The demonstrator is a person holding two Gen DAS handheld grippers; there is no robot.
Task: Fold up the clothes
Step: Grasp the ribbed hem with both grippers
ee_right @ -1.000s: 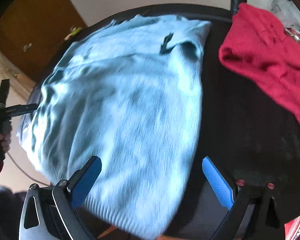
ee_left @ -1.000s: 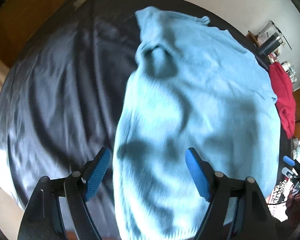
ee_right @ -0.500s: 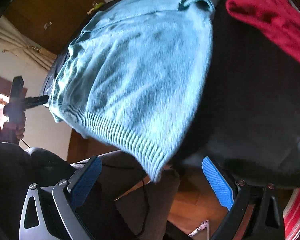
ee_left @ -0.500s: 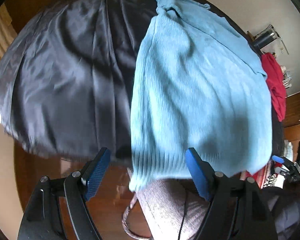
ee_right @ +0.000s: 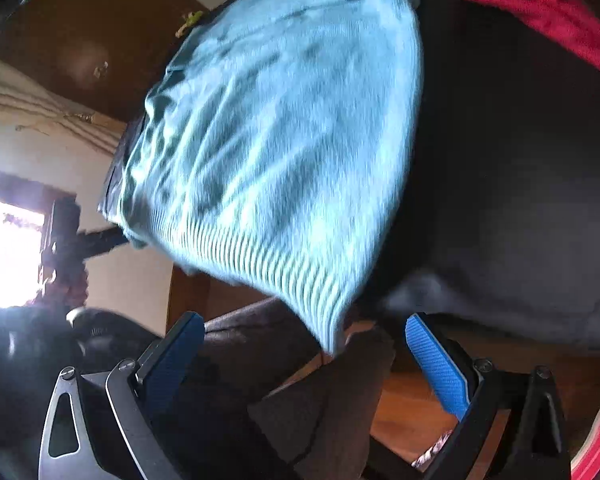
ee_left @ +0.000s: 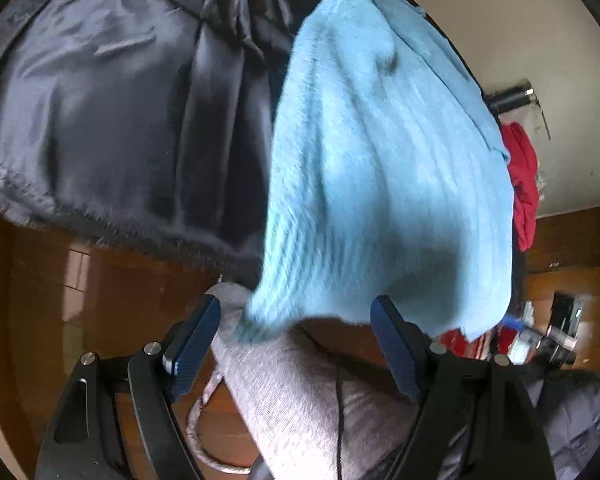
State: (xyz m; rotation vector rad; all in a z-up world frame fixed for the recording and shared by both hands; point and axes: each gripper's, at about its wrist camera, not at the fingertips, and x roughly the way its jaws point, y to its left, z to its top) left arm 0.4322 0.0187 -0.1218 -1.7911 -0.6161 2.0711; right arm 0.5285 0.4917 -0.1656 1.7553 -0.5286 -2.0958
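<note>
A light blue knit sweater (ee_left: 384,168) lies on a table covered in dark cloth (ee_left: 112,104), its ribbed hem hanging over the near edge. It also shows in the right wrist view (ee_right: 284,152), where its ribbed hem corner droops between the fingers. My left gripper (ee_left: 296,336) is open and empty, just below the hem's left part. My right gripper (ee_right: 304,344) is open and empty, below the hem's right corner. Neither touches the sweater.
A red garment (ee_left: 524,184) lies at the table's right side and also shows in the right wrist view (ee_right: 540,8). The person's grey-clad legs (ee_left: 300,408) are below the grippers. The wooden floor (ee_left: 80,288) shows beneath the table edge. Clutter (ee_left: 556,332) sits at right.
Both grippers have pulled back from over the sweater and dropped to below the table's near edge. The hem now hangs just above the open fingers.
</note>
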